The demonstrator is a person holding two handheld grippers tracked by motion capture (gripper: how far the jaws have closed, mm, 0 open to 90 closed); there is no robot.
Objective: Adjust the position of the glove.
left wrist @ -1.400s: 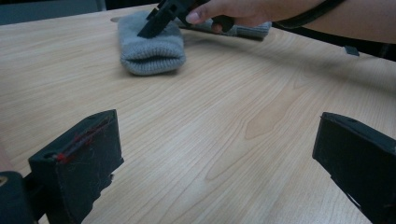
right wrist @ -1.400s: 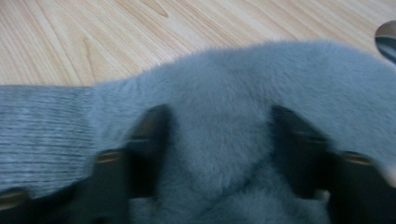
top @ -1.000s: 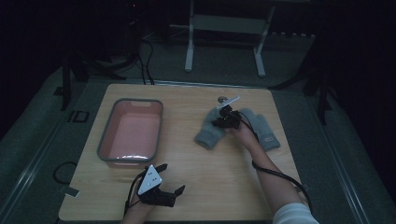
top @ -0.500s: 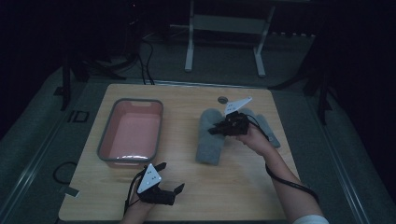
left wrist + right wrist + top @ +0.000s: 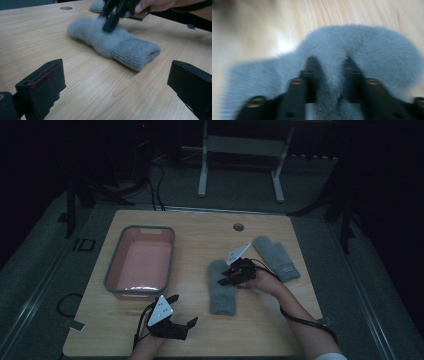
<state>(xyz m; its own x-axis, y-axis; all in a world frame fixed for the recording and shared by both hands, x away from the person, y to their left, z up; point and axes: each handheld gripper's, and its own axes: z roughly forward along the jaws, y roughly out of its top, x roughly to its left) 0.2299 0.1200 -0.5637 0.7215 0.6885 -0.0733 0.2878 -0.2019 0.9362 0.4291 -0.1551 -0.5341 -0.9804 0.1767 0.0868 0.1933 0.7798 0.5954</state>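
Grey mitten (image 5: 222,287): pinched by right gripper (image 5: 231,276), right of pink tub (image 5: 141,262).
Left gripper (image 5: 176,324): jaws wide, empty.
Progress: probably unfinished; tub empty.

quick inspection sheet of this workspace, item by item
surface: wooden table with a round grommet hole near the far edge
job's things: grey mitten lying flat mid-table; second grey mitten farther right; pink bin with a grey rim, nothing seen inside
clutter: nothing seen
grippers: right gripper pinching a fold of the near mitten; left gripper open, low at the near edge, holding nothing
cables: black cable trailing along the right forearm; more cables on the floor behind the table
surroundings: dark room, white metal stand beyond the table
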